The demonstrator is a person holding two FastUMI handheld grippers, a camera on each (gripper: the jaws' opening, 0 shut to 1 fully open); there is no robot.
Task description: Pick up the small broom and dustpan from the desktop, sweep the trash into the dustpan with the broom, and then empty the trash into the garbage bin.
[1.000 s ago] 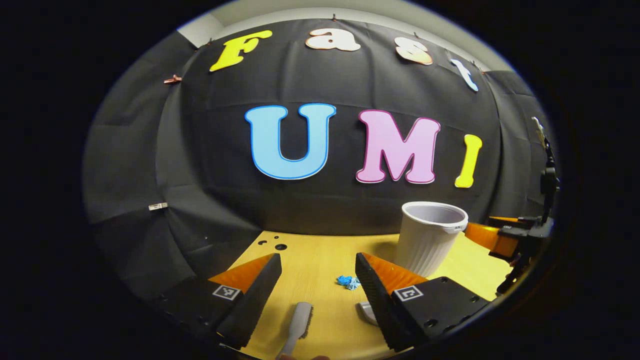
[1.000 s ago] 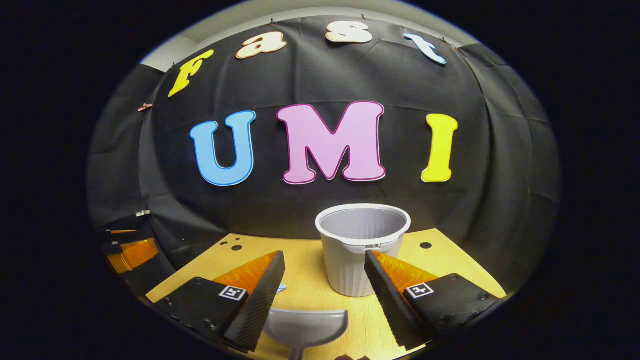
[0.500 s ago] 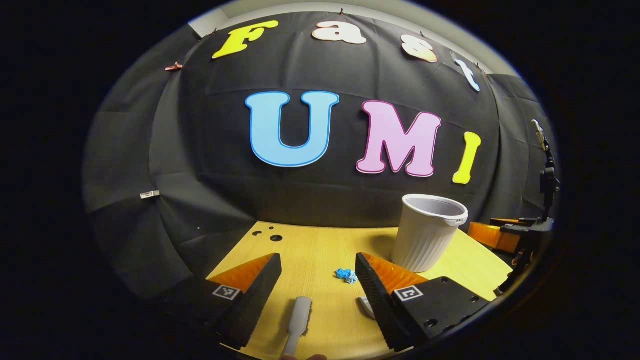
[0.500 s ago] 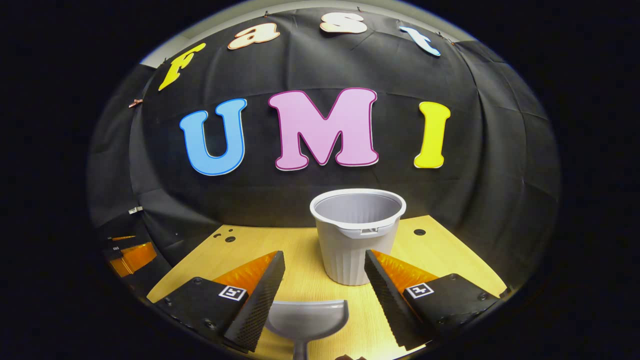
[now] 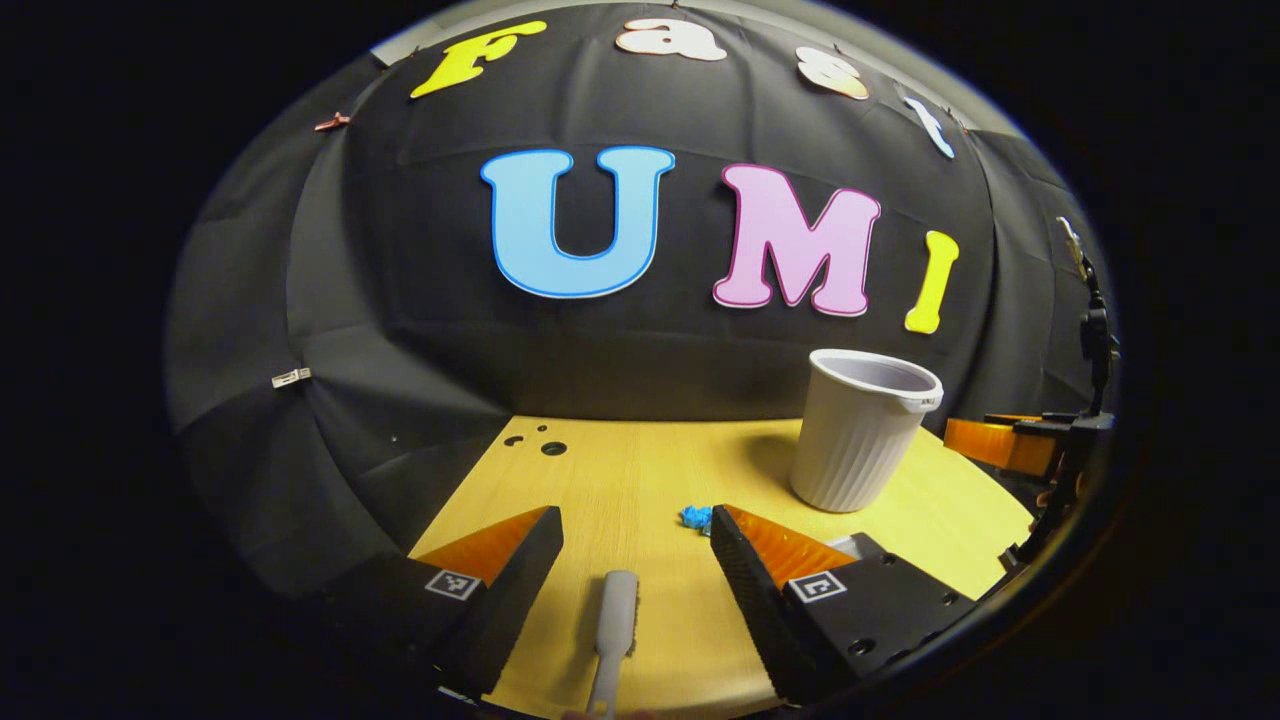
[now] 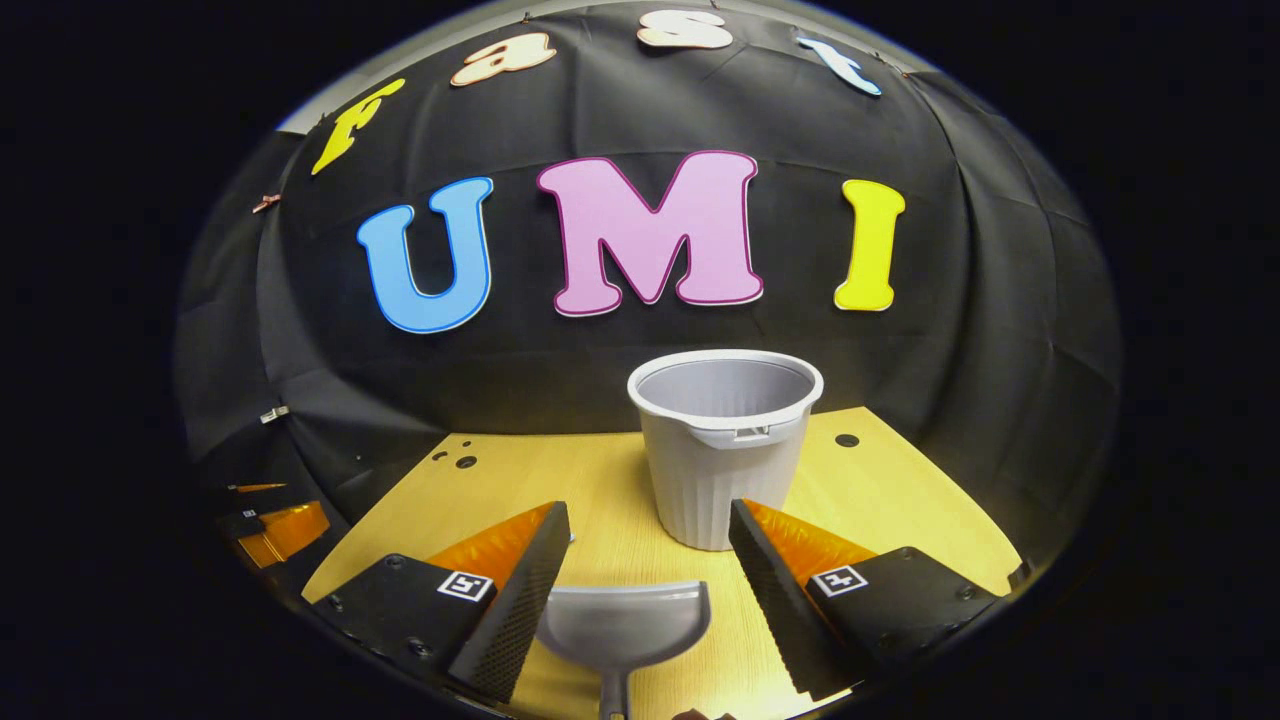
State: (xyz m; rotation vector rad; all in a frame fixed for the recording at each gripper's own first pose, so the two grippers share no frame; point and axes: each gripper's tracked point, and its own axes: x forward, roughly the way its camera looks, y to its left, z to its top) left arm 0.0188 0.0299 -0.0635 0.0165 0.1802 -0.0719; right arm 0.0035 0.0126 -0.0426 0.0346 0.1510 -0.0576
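Landmark for all positions: the bin [image 5: 865,430], a pale ribbed bucket standing upright on the counter [image 5: 640,470] close to the booth's wall.

Left gripper view: the left hand-held gripper [image 5: 637,535] has its fingers spread wide and grips nothing. The broom [image 5: 614,630] lies flat on the counter between those fingers, touching neither, well short of the bin and to its left. Its pale handle points toward the camera. A small blue scrap of trash [image 5: 696,517] lies on the counter between broom and bin, just beside the tip of the finger nearer the bin. A pale corner shows behind that finger; what it belongs to cannot be told. Beyond the bin, at the far right edge, the right hand-held gripper [image 5: 1000,445] is partly visible; its state cannot be judged from here.

Right gripper view: the right hand-held gripper [image 6: 650,530] is likewise wide open and holds nothing. The dustpan [image 6: 625,625] rests on the counter directly in front of the bin, between the fingers and clear of both, mouth toward the bin, handle toward the camera. The bin [image 6: 725,445] stands straight ahead, with no contents visible inside. Part of the left hand-held gripper [image 6: 275,525] shows far left of the bin.
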